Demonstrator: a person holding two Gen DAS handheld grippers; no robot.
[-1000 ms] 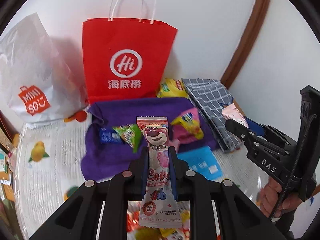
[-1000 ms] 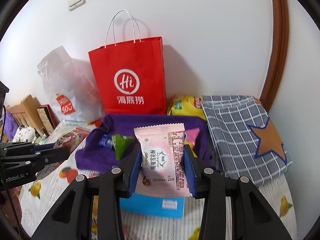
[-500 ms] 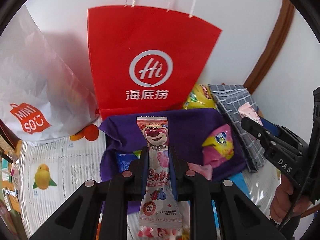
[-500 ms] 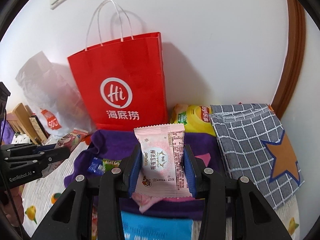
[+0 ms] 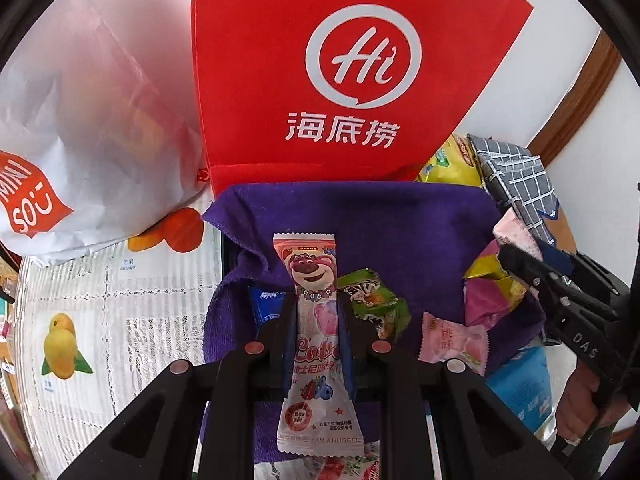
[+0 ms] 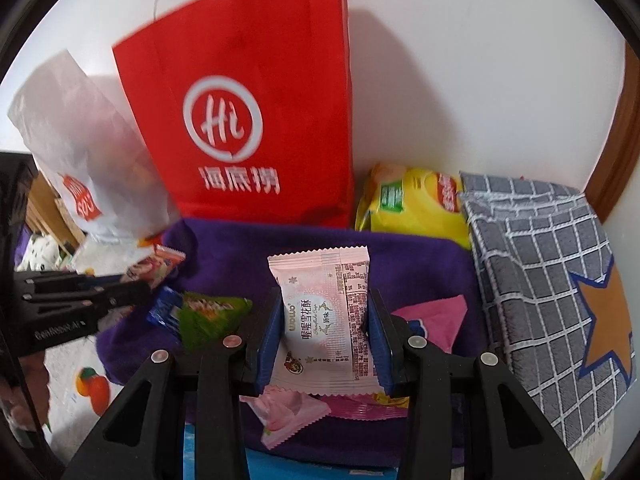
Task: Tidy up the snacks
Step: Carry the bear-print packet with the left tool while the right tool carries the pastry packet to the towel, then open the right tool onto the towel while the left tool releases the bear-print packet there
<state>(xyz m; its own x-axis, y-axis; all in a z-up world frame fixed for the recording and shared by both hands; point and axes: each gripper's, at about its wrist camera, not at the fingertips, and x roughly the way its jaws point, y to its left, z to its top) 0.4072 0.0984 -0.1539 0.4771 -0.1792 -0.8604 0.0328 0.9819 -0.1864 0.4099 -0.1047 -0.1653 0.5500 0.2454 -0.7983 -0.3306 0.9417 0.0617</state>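
the left gripper is clamped narrow on a long pink bear-print snack packet, which stands up between its pads. the right gripper is closed on a wider pink wafer packet, holding it by its two side edges. both hang over the purple cloth, where other loose snacks lie: a green packet just right of the left gripper, a small pink one further right, a blue one to its left. ahead of both grippers, behind the cloth, stands the red paper bag.

i judge the risk is mostly in the release. the long packet is held only near its middle, so it can tip sideways and land across the green packet. the wafer packet is pinched by soft edges and may bow and slip out early. the two grippers are also near each other, so they could bump. the right wrist view is a bit blurred, so how close they are i cannot say well.
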